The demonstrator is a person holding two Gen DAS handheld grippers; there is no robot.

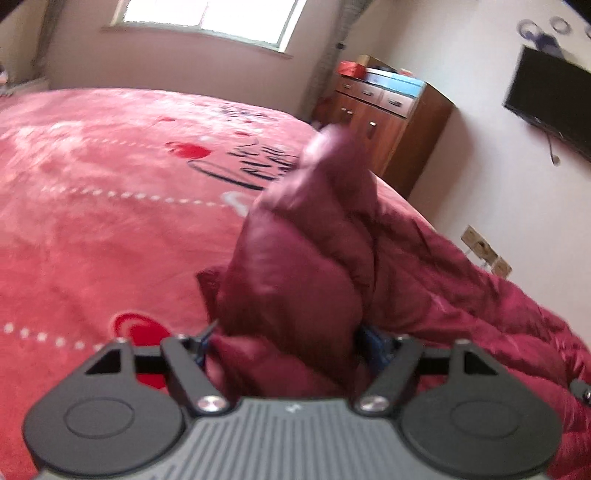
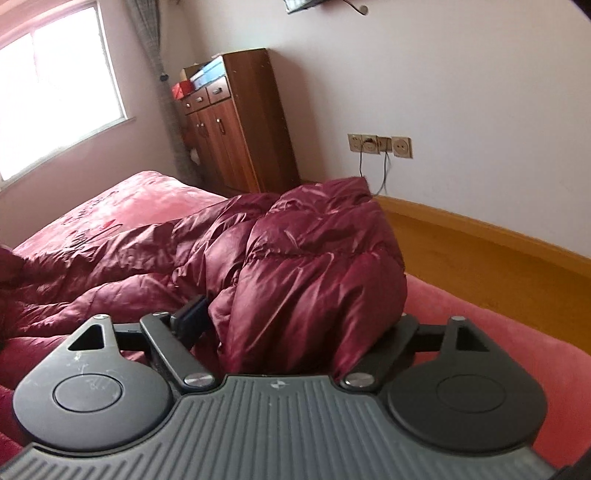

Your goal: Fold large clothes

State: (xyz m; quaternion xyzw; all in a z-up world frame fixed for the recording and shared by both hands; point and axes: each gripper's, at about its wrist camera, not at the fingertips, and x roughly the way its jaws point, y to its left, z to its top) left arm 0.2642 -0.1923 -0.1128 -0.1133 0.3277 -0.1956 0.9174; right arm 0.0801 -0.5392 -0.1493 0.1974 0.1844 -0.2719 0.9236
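Note:
A dark red quilted down coat [image 2: 295,258] lies along the near and right side of a bed covered by a pink blanket [image 1: 92,221]. My left gripper [image 1: 288,343] is shut on a bunched part of the coat [image 1: 306,258] and holds it up above the blanket. My right gripper [image 2: 295,328] is shut on another puffy fold of the coat near the bed's edge. The fingertips of both grippers are buried in the fabric.
A wooden cabinet [image 2: 236,122] with boxes on top stands against the wall by a window [image 1: 207,18]. A TV [image 1: 554,99] hangs on the wall. Wall sockets [image 2: 380,146] with cables sit above the wooden floor [image 2: 480,254] beside the bed.

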